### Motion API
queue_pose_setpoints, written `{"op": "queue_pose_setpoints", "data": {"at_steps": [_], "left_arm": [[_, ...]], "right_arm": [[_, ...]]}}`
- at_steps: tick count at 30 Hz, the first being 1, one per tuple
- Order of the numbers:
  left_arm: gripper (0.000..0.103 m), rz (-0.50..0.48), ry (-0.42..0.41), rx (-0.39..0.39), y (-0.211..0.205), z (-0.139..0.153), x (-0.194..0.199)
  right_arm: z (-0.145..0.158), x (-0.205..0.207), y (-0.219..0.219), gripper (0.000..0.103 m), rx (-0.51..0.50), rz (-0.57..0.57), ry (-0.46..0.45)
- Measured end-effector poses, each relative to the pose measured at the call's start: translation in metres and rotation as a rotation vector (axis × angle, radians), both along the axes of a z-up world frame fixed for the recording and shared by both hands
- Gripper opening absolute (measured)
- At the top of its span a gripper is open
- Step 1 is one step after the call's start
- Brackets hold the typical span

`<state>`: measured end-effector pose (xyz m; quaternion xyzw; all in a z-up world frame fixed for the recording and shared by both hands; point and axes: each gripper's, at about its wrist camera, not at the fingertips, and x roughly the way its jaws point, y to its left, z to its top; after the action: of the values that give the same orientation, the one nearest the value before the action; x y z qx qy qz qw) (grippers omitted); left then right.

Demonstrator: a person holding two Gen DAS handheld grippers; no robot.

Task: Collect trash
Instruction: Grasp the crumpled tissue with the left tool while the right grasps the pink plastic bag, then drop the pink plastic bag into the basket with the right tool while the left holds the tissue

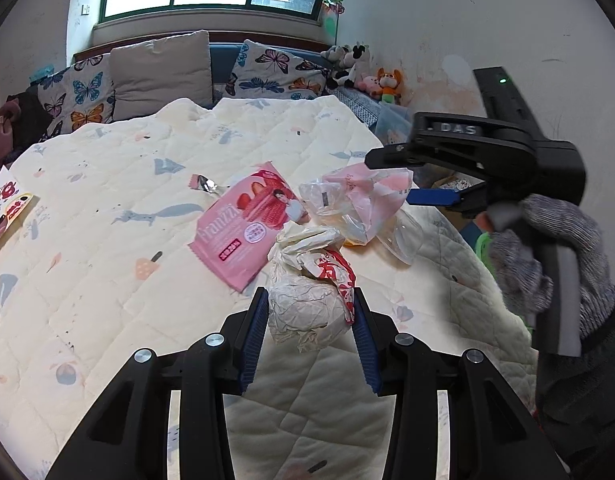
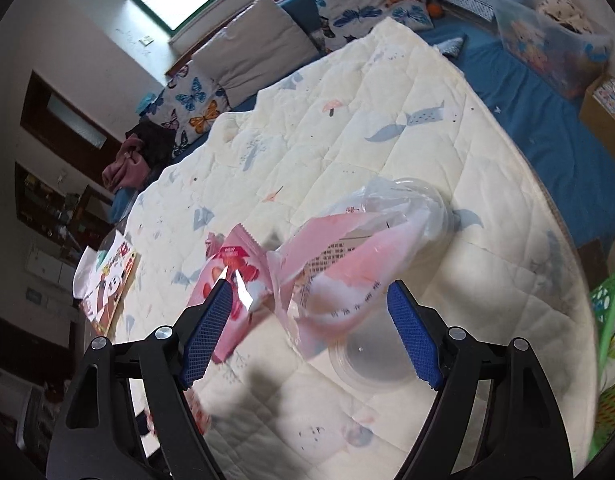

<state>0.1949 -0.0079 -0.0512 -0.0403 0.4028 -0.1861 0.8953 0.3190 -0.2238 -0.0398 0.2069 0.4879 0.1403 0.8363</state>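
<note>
My left gripper (image 1: 309, 312) is shut on a crumpled white paper wrapper with red print (image 1: 303, 304), held just above the cream quilt (image 1: 107, 280). Behind it lie a pink Franzzi snack packet (image 1: 247, 224), a small silver foil scrap (image 1: 205, 184) and a pink-and-clear plastic bag (image 1: 367, 196). In a gloved hand (image 1: 547, 264), my right gripper (image 1: 407, 180) straddles that bag. In the right wrist view the right gripper (image 2: 311, 312) stands open, its blue pads (image 2: 211, 320) clear of the plastic bag (image 2: 339, 268) between them. A clear plastic cup (image 2: 367, 360) lies under the bag, the pink packet (image 2: 235, 272) to its left.
Butterfly pillows (image 1: 87, 92) and a grey cushion (image 1: 159, 72) line the far end of the bed, with stuffed toys (image 1: 383, 80) in the corner. A picture booklet (image 1: 11, 208) lies at the left edge. A green basket (image 2: 611, 308) stands beside the bed at right, a cardboard box (image 2: 603, 108) beyond.
</note>
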Motion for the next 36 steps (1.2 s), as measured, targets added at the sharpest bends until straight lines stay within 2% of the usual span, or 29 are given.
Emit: {"op": "queue_pose_setpoints", "data": {"at_steps": [6, 13, 19, 24, 29, 36], "left_arm": [[0.04, 0.012, 0.013, -0.012, 0.009, -0.004, -0.002], [0.04, 0.019, 0.023, -0.015, 0.011, -0.005, -0.001], [0.04, 0.02, 0.017, -0.024, 0.011, -0.001, 0.0], [0.04, 0.018, 0.006, -0.024, 0.009, 0.004, -0.002], [0.04, 0.008, 0.0, -0.029, 0.005, 0.01, -0.004], [0.04, -0.033, -0.019, -0.036, -0.014, 0.02, -0.008]], "right_arm": [[-0.014, 0.014, 0.002, 0.076, -0.006, -0.028, 0.04], [-0.021, 0.017, 0.005, 0.052, -0.04, -0.022, 0.032], [-0.005, 0.007, 0.007, 0.036, -0.043, 0.009, -0.043], [0.006, -0.003, 0.004, 0.03, -0.045, 0.018, -0.091], [0.015, -0.018, -0.007, 0.03, -0.013, 0.023, -0.113], [0.029, -0.056, -0.042, 0.03, 0.018, 0.002, -0.15]]}}
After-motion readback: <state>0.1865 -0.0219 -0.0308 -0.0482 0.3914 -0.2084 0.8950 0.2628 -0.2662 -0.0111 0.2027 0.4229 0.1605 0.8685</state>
